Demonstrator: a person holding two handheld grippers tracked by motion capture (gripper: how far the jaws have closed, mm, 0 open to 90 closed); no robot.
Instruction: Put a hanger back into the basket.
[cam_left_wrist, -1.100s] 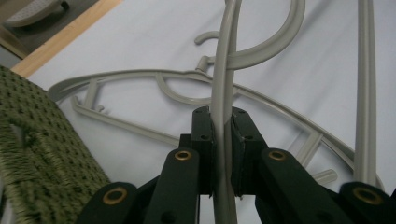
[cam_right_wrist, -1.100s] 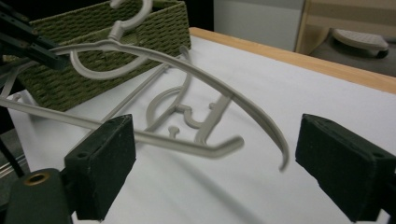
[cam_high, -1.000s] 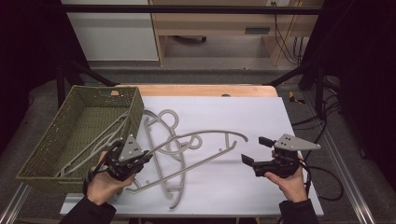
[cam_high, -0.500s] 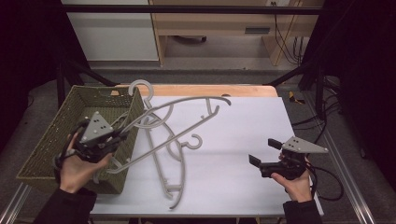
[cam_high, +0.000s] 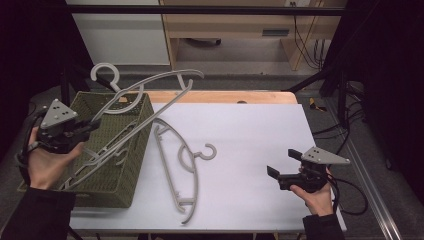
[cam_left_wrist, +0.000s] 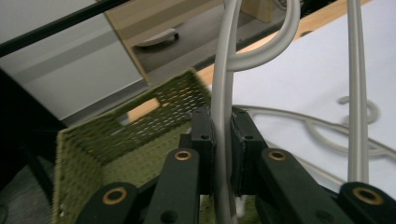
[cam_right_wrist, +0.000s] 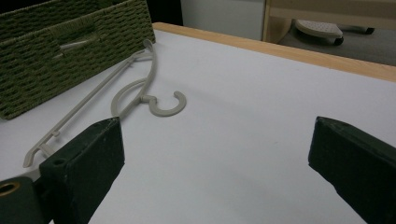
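Observation:
My left gripper (cam_high: 89, 127) is shut on a grey plastic hanger (cam_high: 150, 86) and holds it tilted in the air over the green woven basket (cam_high: 131, 167). In the left gripper view the pads (cam_left_wrist: 206, 135) clamp the hanger's thin bar (cam_left_wrist: 223, 70). A second grey hanger (cam_high: 182, 161) lies flat on the white table (cam_high: 250, 125) beside the basket. Another hanger (cam_high: 102, 152) rests inside the basket. My right gripper (cam_high: 282, 163) hovers at the front right; its jaws have just been opening and stand open with nothing between them (cam_right_wrist: 215, 158).
The basket (cam_right_wrist: 56, 51) stands at the table's left end, with the flat hanger (cam_right_wrist: 140, 93) close to its wall. A wooden strip (cam_high: 225, 96) runs along the far edge. Cabinets stand beyond it, and cables hang off the right side.
My left gripper has lifted its hanger off the table and carried it up and to the left, over the basket. The second hanger stays on the table. The right hand has barely moved.

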